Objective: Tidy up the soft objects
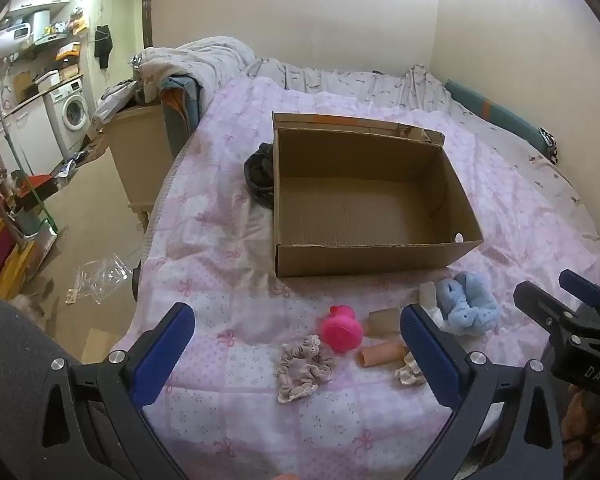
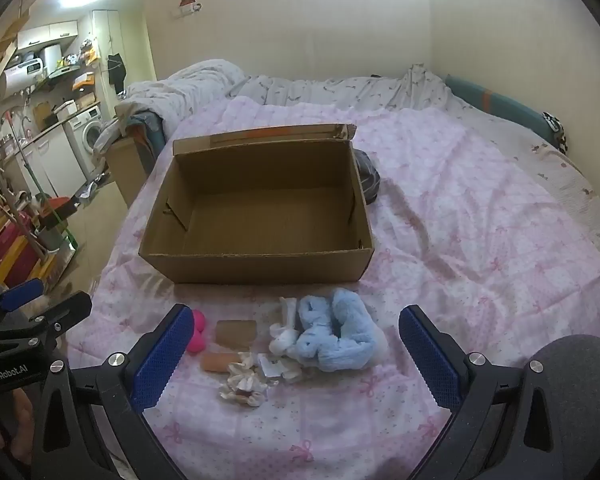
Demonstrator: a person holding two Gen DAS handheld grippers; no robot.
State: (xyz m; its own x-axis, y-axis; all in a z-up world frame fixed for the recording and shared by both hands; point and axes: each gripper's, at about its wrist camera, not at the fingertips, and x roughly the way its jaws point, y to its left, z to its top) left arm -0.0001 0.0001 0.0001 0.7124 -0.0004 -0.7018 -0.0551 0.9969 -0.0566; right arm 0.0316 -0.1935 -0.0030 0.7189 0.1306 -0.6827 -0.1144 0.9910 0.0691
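Both tongs, left tongs and right tongs, hang wide open, holding nothing. I see soft things lying near the empty box on the bed, probably for easy loading.

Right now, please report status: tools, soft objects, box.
Left tool open, right tool open, both empty. Soft objects lie on bed before cardboard box. Box empty. Nothing in the way.
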